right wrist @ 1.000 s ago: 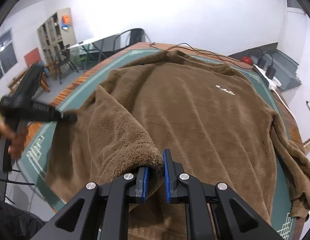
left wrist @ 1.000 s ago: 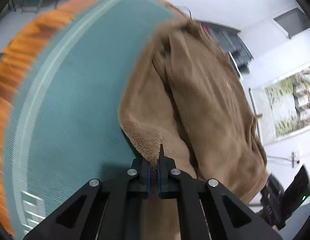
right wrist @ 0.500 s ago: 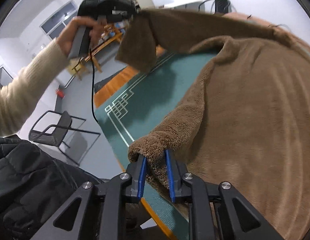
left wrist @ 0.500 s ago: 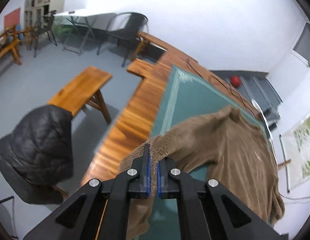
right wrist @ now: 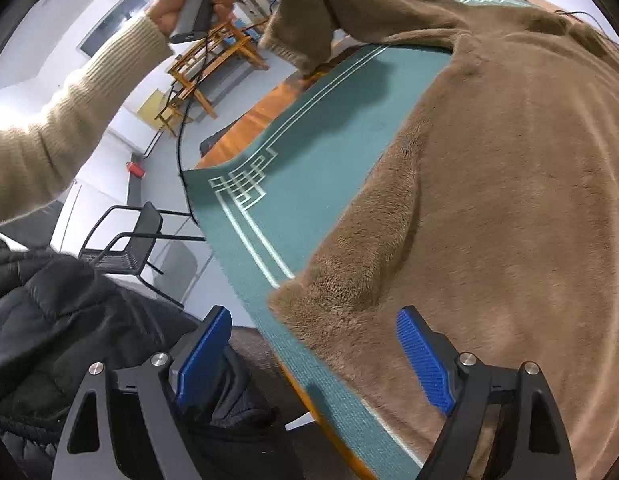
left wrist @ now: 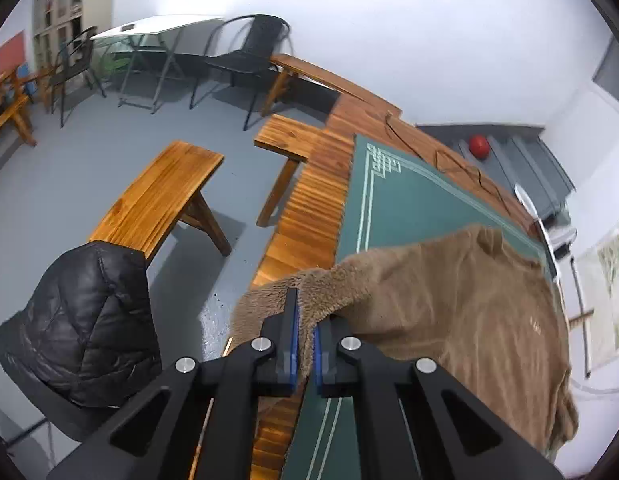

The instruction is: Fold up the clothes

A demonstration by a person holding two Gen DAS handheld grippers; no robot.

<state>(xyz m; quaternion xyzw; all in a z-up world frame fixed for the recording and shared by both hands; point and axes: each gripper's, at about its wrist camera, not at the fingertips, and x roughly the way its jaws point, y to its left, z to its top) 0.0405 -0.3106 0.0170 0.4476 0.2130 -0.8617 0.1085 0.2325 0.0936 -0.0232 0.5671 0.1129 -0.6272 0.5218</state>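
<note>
Left gripper of mine pinching the brown sweater sleeve aloft, right gripper gaping empty, green mat on wooden table, benches beyond.

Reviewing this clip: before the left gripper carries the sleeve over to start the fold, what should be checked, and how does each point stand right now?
1. Left gripper shut on the sleeve cuff: ok, fleece sits between the closed pads.
2. Right gripper free of the brown sweatshirt: ok, its pads are wide apart with nothing between them.
3. Sleeve lifted off the green mat: ok, it hangs in the air from the left gripper.
4. Sweatshirt body flat on the mat: ok near the hem; the far side cannot be told.
5. Hem corner on the table: ok, it lies close to the mat's near edge.
</note>
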